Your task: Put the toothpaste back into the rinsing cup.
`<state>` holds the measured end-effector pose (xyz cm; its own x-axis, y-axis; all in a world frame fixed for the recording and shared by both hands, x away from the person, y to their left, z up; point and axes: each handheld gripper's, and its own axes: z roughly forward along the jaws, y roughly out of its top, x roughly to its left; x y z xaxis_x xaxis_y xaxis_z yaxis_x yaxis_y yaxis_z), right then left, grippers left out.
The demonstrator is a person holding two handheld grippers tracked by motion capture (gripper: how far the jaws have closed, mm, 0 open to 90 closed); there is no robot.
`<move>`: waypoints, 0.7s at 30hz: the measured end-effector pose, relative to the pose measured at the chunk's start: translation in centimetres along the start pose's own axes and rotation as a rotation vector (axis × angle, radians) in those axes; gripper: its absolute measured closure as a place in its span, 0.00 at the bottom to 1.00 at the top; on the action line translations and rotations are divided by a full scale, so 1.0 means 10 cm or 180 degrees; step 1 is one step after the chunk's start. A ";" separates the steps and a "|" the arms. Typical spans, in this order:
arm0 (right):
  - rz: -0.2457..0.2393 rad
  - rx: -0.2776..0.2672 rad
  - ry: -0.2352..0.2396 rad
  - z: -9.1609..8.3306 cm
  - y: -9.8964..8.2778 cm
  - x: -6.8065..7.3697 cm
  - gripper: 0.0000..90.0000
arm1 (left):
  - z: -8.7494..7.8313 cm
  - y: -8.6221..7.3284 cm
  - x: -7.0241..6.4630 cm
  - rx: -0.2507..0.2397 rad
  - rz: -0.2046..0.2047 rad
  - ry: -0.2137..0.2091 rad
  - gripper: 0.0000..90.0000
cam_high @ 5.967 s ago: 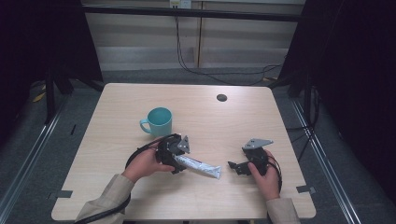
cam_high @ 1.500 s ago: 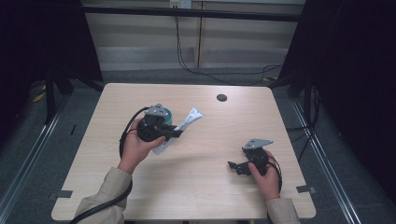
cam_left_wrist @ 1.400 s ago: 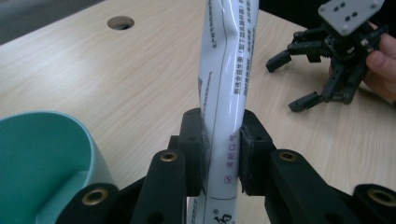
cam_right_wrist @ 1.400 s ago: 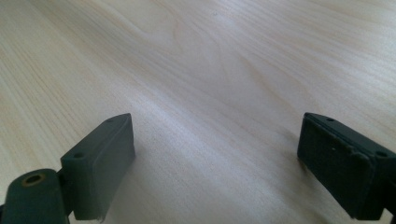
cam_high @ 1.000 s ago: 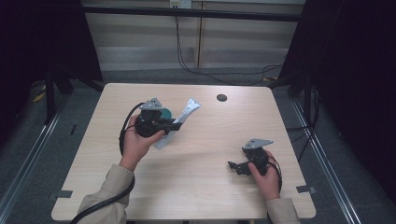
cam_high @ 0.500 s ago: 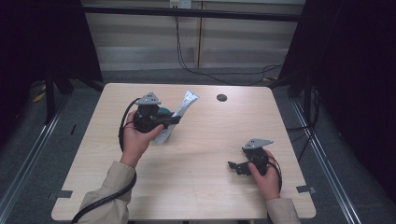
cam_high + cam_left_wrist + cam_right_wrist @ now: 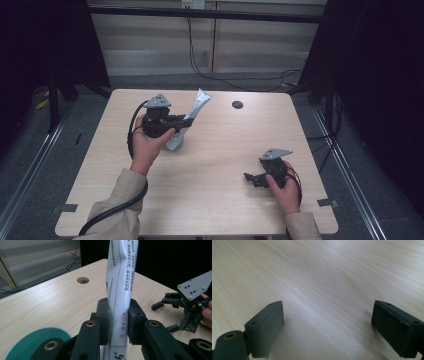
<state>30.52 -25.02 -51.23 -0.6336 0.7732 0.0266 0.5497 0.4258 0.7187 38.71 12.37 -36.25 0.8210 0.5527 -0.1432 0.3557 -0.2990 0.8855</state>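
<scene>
High view: a white tube is seen clamped in the left tongs and held above the far left part of the wooden counter, its crimped flat end raised and leaning toward the far edge, its lower end pointing down at the counter. A teal cup is shown in the left gripper view directly beneath these tongs, with the rim at the bottom left corner of that frame. In the same view the tube is shown standing nearly upright between the two black pads, which are pressed against its sides, and printed text is visible along its length.

The right tongs are rested low over the near right part of the counter, well apart from the tube, held in the person's right hand. In the right gripper view their jaws are seen spread wide with bare wood grain between them. A small dark round hole is set in the counter near its far edge.
</scene>
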 end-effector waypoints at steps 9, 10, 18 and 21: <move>-0.0001 -0.0001 -0.0001 0.00 0.00 0.00 0.12 | -0.03 0.07 0.03 -0.0081 -0.0019 0.0056 0.83; -0.0001 -0.0001 -0.0001 0.00 0.00 0.00 0.12 | -0.04 0.08 0.04 -0.0091 -0.0021 0.0061 0.83; -0.0002 -0.0001 0.0000 0.00 0.00 0.00 0.12 | -0.05 0.13 0.08 -0.0166 -0.0029 0.0081 0.83; -0.0001 -0.0001 0.0000 0.00 0.00 0.00 0.12 | -0.05 0.14 0.09 -0.0186 -0.0029 0.0128 0.83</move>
<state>30.52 -25.02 -51.23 -0.6338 0.7730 0.0263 0.5493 0.4259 0.7189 39.75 12.88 -34.92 0.7989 0.5863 -0.1346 0.3354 -0.2484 0.9087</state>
